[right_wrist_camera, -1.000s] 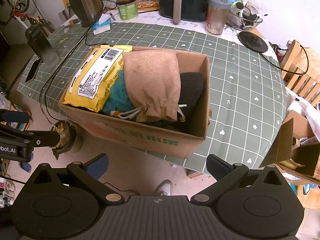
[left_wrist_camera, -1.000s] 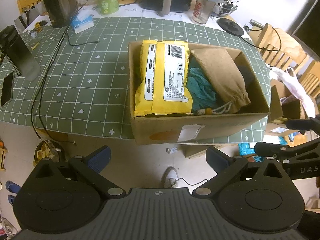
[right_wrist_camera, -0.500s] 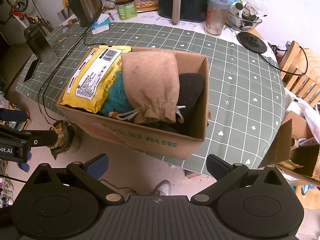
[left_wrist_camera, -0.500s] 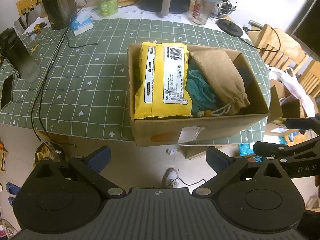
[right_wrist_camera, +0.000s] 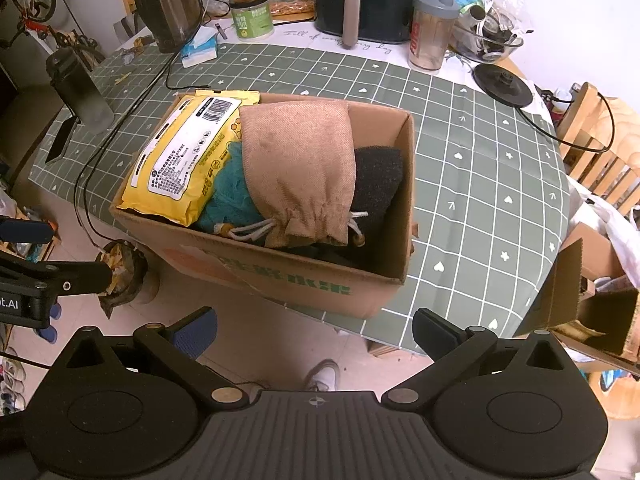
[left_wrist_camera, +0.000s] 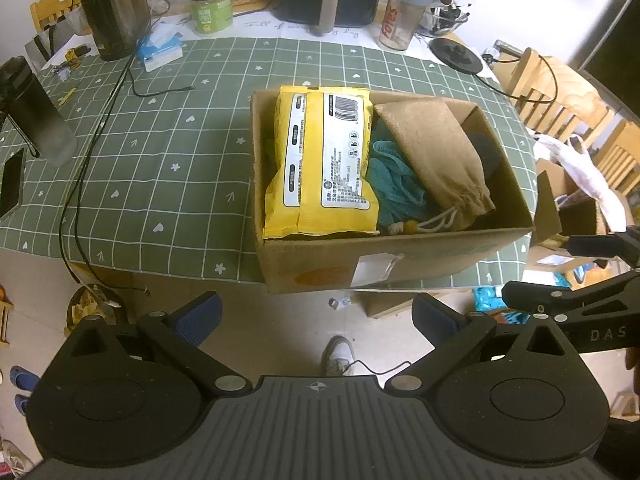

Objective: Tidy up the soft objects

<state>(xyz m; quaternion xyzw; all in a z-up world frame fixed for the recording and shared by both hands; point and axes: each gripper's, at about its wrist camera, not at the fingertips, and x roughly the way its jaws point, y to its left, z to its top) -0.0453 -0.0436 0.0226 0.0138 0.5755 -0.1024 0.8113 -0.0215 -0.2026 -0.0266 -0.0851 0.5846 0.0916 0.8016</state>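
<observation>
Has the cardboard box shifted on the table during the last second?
No. The cardboard box keeps overhanging the checked tablecloth edge alike; its small drift in frame matches the kettle's, so the camera moved.

I hold my left gripper (left_wrist_camera: 316, 316) and right gripper (right_wrist_camera: 314, 330) side by side above the floor, short of the table's (right_wrist_camera: 480, 184) edge, jaws spread wide, empty.

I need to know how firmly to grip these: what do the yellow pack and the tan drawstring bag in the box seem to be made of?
The yellow rectangular pack looks like thin glossy plastic film: it creases and reflects light, with a printed white label. The tan drawstring bag looks like coarse matte woven cloth, perhaps burlap or linen: a visible weave, a gathered neck and white cord. Both lie in the brown cardboard box.
</observation>
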